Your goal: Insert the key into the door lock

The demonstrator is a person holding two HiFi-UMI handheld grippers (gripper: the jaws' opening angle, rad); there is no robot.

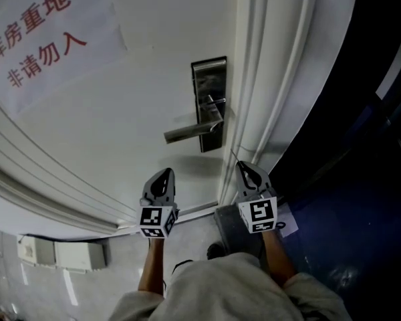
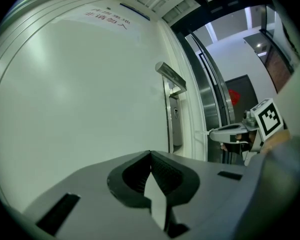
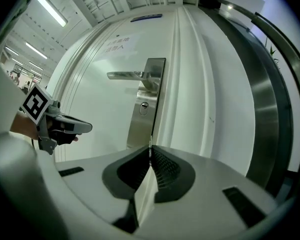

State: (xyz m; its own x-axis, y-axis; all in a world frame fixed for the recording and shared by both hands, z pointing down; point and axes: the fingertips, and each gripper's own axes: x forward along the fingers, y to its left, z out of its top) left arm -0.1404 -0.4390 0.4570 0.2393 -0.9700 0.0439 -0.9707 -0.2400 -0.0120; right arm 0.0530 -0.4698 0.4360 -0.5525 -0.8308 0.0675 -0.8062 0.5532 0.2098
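Note:
A steel lock plate (image 1: 209,102) with a lever handle (image 1: 190,133) sits near the right edge of the white door (image 1: 140,92). In the right gripper view the keyhole (image 3: 144,106) shows below the handle (image 3: 127,75). My right gripper (image 1: 244,166) is shut on a thin key (image 3: 150,142), seen edge-on, a short way off the door and level with the door's edge. The key's tip (image 1: 233,155) pokes out toward the frame. My left gripper (image 1: 166,172) hovers beside it, left of the lock, shut with nothing in it (image 2: 150,153).
A paper sign with red characters (image 1: 37,35) hangs on the door's upper left. The moulded white door frame (image 1: 271,79) runs along the right, with dark blue floor (image 1: 347,199) beyond it. White boxes (image 1: 60,254) lie on the floor at lower left.

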